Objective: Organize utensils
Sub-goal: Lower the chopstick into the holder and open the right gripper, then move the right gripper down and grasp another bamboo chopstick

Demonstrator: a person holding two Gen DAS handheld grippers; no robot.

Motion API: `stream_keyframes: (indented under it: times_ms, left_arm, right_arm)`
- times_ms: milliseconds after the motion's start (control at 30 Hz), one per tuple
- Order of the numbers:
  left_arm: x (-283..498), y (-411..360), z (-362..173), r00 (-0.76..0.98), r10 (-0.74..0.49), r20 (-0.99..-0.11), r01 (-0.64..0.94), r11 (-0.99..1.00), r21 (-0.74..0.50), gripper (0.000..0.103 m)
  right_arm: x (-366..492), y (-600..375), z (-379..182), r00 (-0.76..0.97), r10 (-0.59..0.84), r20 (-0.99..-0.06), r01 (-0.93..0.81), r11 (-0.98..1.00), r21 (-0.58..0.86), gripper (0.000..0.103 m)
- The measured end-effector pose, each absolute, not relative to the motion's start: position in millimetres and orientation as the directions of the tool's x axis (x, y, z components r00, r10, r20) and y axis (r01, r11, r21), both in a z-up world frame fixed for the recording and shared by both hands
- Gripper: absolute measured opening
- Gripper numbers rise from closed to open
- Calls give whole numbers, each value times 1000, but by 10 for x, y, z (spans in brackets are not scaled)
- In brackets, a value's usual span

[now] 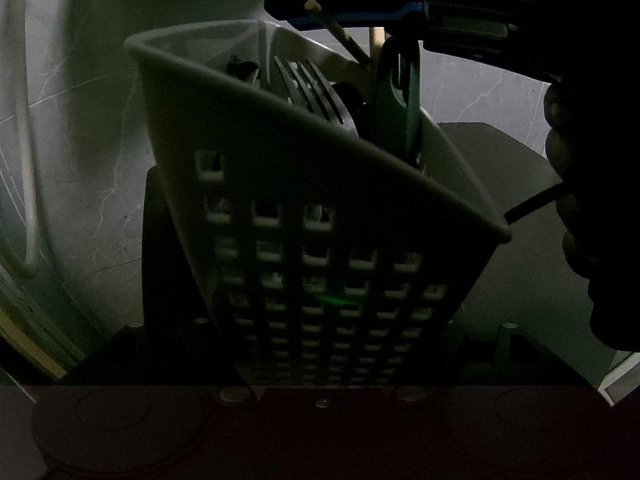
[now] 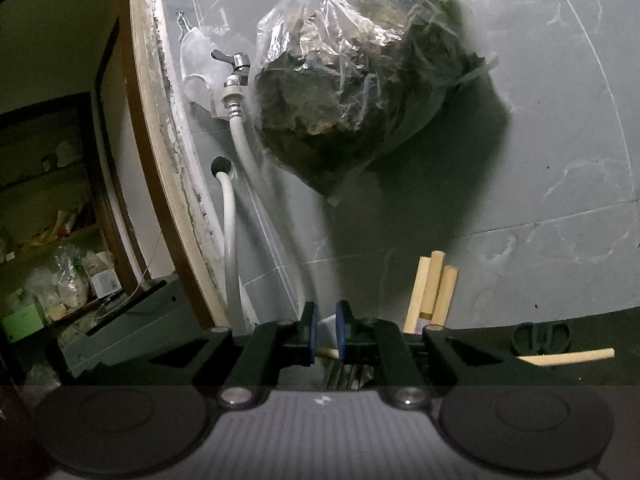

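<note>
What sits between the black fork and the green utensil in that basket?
In the left wrist view, a dark rounded utensil top, too dim to identify, between black fork and green utensil.

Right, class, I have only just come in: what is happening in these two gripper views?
A person is sorting utensils into a pale perforated caddy. The left wrist view sits close against it; a fork and a green utensil stand inside. The right gripper, blue-padded, hangs over the caddy with a wooden stick between its pads, near other wooden handles. The left gripper's fingers are too dark to read.
</note>
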State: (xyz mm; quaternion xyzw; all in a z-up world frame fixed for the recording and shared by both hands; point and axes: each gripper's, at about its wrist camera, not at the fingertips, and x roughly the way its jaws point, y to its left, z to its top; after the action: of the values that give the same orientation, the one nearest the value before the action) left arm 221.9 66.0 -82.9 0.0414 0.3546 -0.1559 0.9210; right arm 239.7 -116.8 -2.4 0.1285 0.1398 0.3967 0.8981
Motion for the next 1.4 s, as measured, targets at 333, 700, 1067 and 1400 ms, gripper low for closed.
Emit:
stream_keyframes:
  times_ms: [333, 700, 1067, 1400]
  left_arm:
    - [2221, 634, -834, 704, -253, -664, 308, 951, -35, 77]
    - [2158, 633, -835, 709, -249, -660, 302, 953, -34, 77]
    - [2174, 669, -834, 709, -252, -658, 300, 953, -42, 77]
    - [2170, 681, -830, 708, -253, -659, 299, 953, -45, 77]
  right_arm:
    - [2327, -1106, -50, 574, 762, -299, -711, 645, 280, 12]
    - [2389, -1301, -75, 435, 806, -402, -699, 584, 414, 8]
    - [2451, -1163, 130, 344, 804, -485, -732, 554, 398, 47]
    - [2366, -1267, 259, 311, 815, -489, -768, 518, 376, 63]
